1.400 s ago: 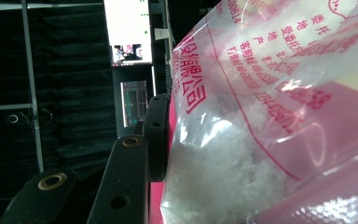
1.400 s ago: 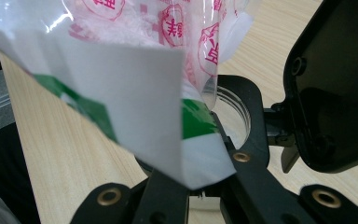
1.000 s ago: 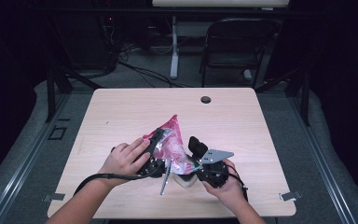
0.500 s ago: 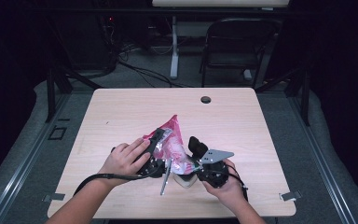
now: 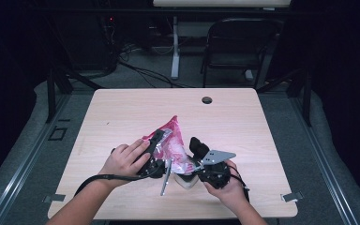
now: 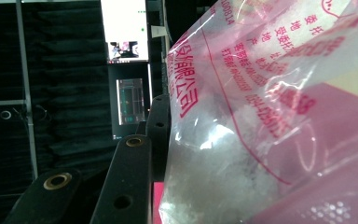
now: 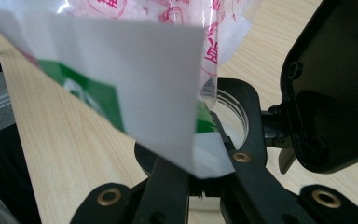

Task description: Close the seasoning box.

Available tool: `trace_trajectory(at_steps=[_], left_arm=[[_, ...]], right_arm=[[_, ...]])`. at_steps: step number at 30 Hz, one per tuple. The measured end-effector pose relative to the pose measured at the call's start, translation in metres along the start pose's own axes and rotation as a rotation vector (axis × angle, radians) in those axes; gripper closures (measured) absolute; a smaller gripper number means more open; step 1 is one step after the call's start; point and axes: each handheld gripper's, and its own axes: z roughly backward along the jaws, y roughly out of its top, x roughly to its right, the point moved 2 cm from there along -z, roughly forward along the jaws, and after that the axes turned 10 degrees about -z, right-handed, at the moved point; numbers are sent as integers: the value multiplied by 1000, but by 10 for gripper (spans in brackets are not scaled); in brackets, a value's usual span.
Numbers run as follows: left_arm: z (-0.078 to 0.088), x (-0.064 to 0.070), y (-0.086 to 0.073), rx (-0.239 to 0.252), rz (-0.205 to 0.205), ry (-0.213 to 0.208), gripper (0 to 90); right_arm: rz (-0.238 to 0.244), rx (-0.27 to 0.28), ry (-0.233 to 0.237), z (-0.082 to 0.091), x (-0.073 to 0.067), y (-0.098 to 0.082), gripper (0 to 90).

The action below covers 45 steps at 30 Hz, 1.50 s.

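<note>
- Pink-printed clear plastic bag (image 5: 171, 143) sits near the centre of the wooden surface (image 5: 262, 122), slightly toward the 6 o'clock edge, with its tip pointing to 12 o'clock.
- Left gripper (image 5: 155, 147) is at the bag's 9 o'clock side, with the left hand (image 5: 124, 161) wrapped over its body.
- In the left gripper view, the bag (image 6: 270, 116) lies against the inner face of one black finger (image 6: 161, 126). It is clear film with red print and white granular contents.
- The left fingers are partly open and have just been closing, with the bag between them. I cannot tell whether both are pressing on it.
- Right gripper (image 5: 198, 149) is at the bag's 3 o'clock side, held by the right hand (image 5: 225, 185), with the grey three-cornered plate (image 5: 215, 156) on top.
- In the right gripper view, the right fingers (image 7: 168, 182) are drawn together at the base of the frame, pinching a white-and-green edge of the bag (image 7: 135, 93).
- Clear jar (image 7: 230, 116) sits just behind the pinch point, with its open rim visible beneath the bag. In the high view it shows as a pale shape (image 5: 183, 180) at 6 o'clock of the bag.
- The other gripper's black body (image 7: 335, 88) shows at 3 o'clock in the right gripper view.
- Thin grey metal piece (image 5: 165, 178) lies on the surface between the two hands.
- Dark round grommet (image 5: 206, 100) is at the 12 o'clock edge of the surface, well apart from the work.
</note>
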Motion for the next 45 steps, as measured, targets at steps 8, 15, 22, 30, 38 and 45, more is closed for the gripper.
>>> trace_trajectory(at_steps=[8, 15, 22, 30, 38, 45], left_arm=[[0, 5, -3, -5, 31, -18, 716], [-1, 6, -5, -5, 55, -27, 719], [-1, 9, -5, -10, 78, -46, 721], [-3, 14, -7, -8, 114, -64, 723], [-3, 17, -8, -9, 148, -81, 724], [-4, 18, -9, -6, 157, -88, 725]], right_arm=[[5, 2, -2, 1, -1, 1, 900], [8, 9, -1, 3, -2, 2, 900], [7, 13, -2, 4, -2, 2, 900], [6, 11, -5, 4, -1, 2, 900], [4, 19, -6, 4, -1, 3, 900], [3, 21, -7, 4, -1, 3, 900]])
